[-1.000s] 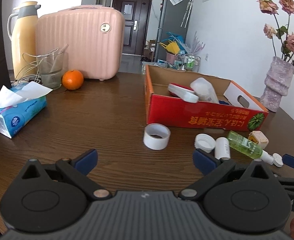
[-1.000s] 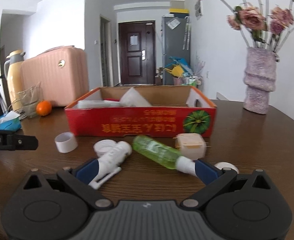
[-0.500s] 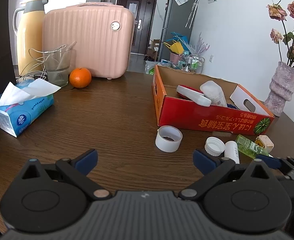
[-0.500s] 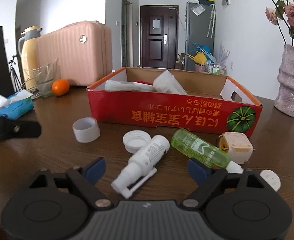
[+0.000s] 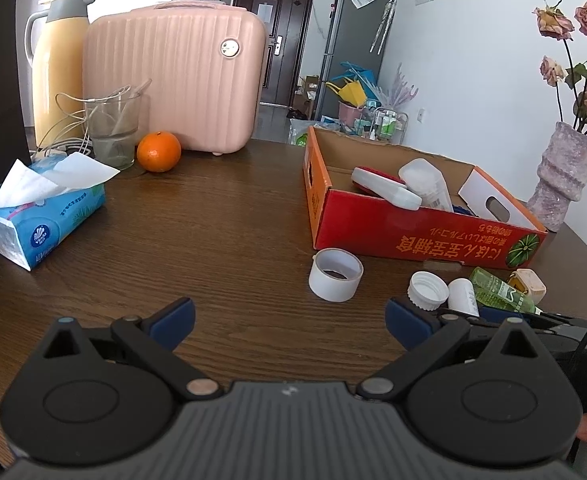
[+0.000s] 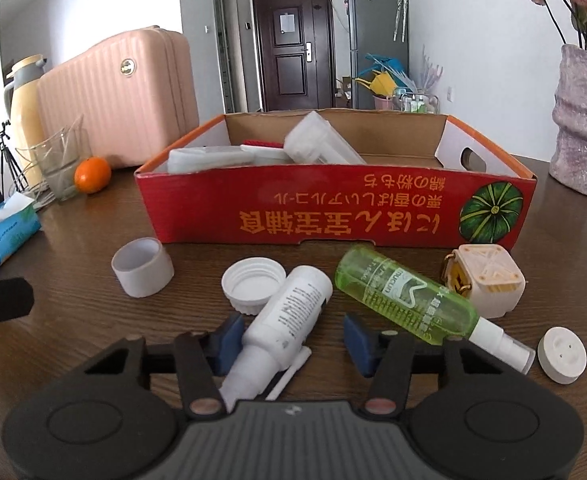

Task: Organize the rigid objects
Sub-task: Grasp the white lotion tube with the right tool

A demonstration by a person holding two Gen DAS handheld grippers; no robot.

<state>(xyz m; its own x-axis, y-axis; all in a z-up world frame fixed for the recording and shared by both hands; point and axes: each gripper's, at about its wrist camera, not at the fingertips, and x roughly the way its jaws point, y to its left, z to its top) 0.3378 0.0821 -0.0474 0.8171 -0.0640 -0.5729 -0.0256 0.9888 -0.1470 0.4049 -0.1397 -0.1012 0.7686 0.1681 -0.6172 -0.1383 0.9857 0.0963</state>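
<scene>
While closing around the white spray bottle (image 6: pixel 289 312) lying on the table (image 6: pixel 73 280) before the red box (image 6: pixel 333 216), right gripper (image 6: pixel 293 338) jaws narrow, left pad touching, right pad apart. Likely light, stiff, slippery; best pinched mid-body. Left gripper (image 5: pixel 289 318) wide, empty, shown only in left view.

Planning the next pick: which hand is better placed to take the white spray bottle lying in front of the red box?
Right. Its tongs already straddle the white spray bottle and are closing, with a gap left on one side. The left tongs stand open over bare table.
</scene>
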